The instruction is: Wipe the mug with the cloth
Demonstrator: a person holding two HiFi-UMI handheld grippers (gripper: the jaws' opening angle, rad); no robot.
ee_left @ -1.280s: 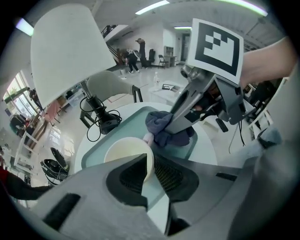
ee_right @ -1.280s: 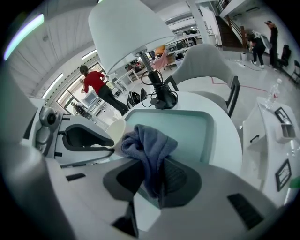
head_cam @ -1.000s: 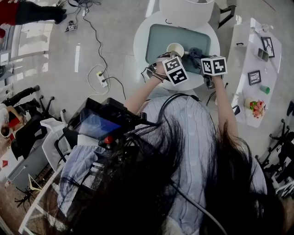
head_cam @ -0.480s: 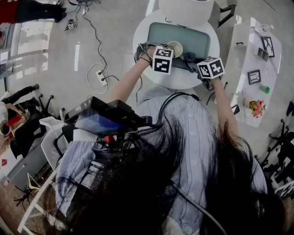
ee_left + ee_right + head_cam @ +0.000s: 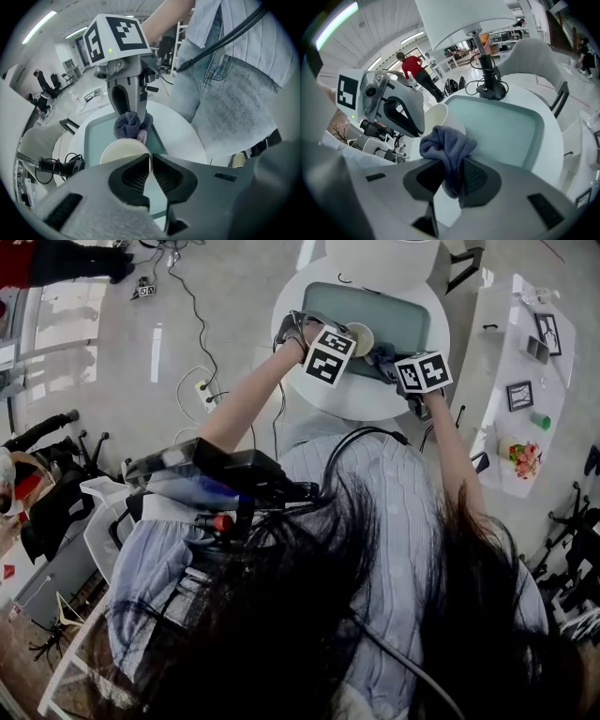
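Observation:
A cream mug [image 5: 123, 151] stands over the teal tray [image 5: 511, 126] on the round white table [image 5: 361, 404]. My left gripper [image 5: 150, 161] is shut on the mug's rim, a thin edge of wall pinched between its pads. A grey-blue cloth [image 5: 447, 147] is bunched in my right gripper [image 5: 452, 171], which is shut on it. The cloth presses against the mug [image 5: 438, 119] on the side away from the left gripper [image 5: 393, 110]. In the head view the mug [image 5: 362, 337] shows between the two marker cubes. Whether the mug is lifted off the tray is unclear.
A lamp base with its cable [image 5: 490, 89] stands at the table's far side under a white shade [image 5: 459, 23]. A white chair [image 5: 534, 56] is behind it. A side table with small items [image 5: 525, 381] lies to the right. Cables [image 5: 202, 395] trail on the floor.
My left gripper has swung up and to the left round the mug. The right gripper with the cloth has shifted slightly left, closer to the mug.

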